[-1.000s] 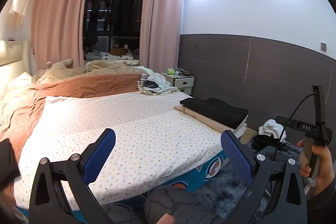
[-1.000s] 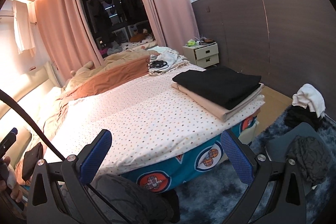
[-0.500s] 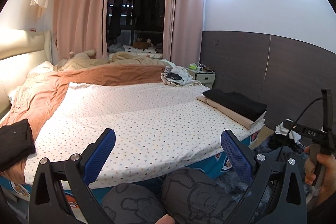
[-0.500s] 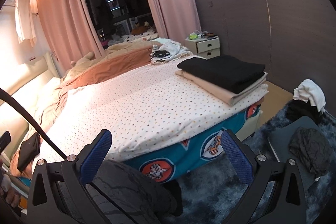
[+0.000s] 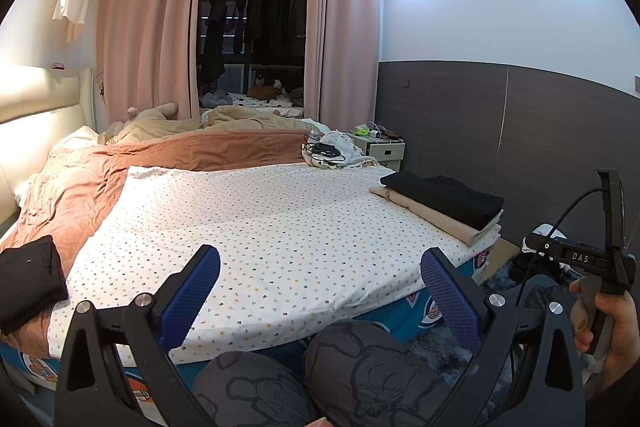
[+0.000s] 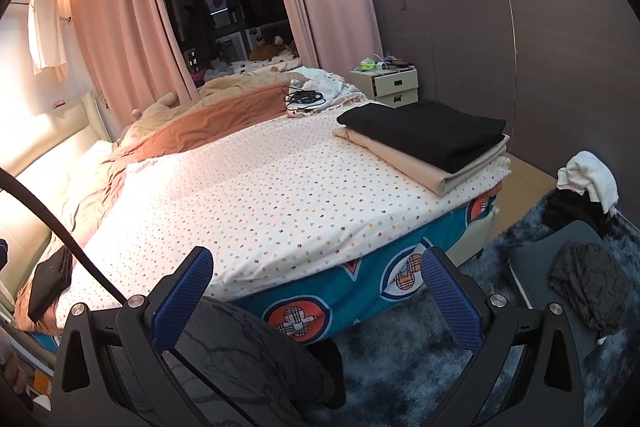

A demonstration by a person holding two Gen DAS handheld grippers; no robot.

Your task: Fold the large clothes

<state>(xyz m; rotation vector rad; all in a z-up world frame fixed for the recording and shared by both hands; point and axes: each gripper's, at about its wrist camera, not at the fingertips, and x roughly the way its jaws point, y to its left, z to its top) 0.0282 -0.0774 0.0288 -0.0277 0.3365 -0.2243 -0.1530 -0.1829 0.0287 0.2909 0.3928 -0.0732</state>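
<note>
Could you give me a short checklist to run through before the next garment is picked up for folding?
1. Left gripper open and holding nothing: ok.
2. Right gripper open and holding nothing: ok.
3. Bare stretch of dotted sheet free for spreading a garment: ok.
4. Folded stack, black garment on beige garment, sits squarely near the bed corner, out of the way: ok.
5. Next item in sight: unfolded clothes pile lies on the floor to the right, and a dark crumpled garment nearer: ok.
6. Which of those is a large item: cannot tell.
</note>
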